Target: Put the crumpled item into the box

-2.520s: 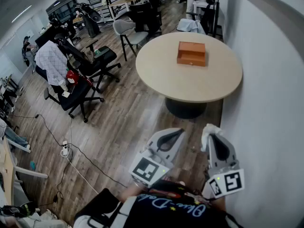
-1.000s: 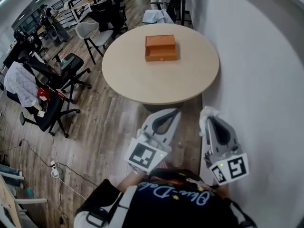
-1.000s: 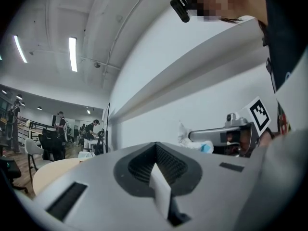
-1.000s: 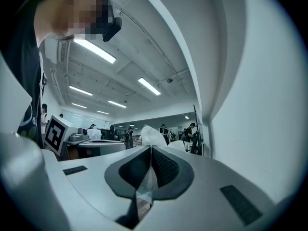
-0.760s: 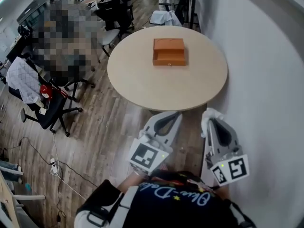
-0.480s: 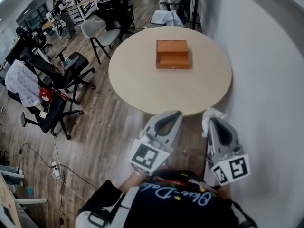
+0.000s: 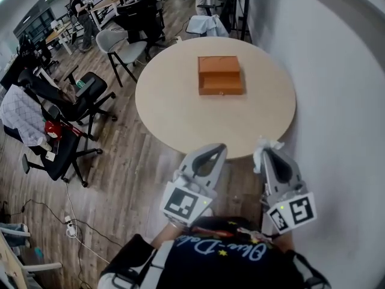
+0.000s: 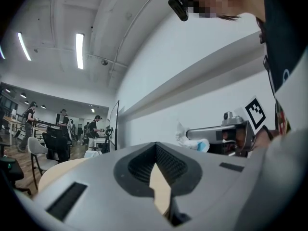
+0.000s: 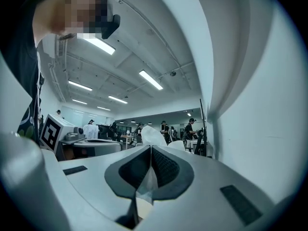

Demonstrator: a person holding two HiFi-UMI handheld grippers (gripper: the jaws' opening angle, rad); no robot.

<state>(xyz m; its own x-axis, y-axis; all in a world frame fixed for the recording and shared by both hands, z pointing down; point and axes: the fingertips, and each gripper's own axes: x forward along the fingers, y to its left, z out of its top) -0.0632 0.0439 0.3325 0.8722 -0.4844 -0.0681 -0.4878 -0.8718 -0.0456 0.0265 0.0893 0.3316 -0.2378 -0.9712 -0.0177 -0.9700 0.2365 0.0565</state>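
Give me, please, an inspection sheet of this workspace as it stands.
Surface: round table, holding only the box.
Job's things: box stands on the table; crumpled item in the right tool, not yet at the box.
Clutter: nothing seen.
Grippers: left tool shut, empty; right tool shut on the crumpled item.
Cables: cords and power strip on the floor, at left.
Surroundings: office chairs at left, wall at right, people farther off.

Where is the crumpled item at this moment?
In the head view the crumpled item is at lower right, pinched in the right gripper, just short of the round table's near edge; the orange box lies farther on the tabletop.
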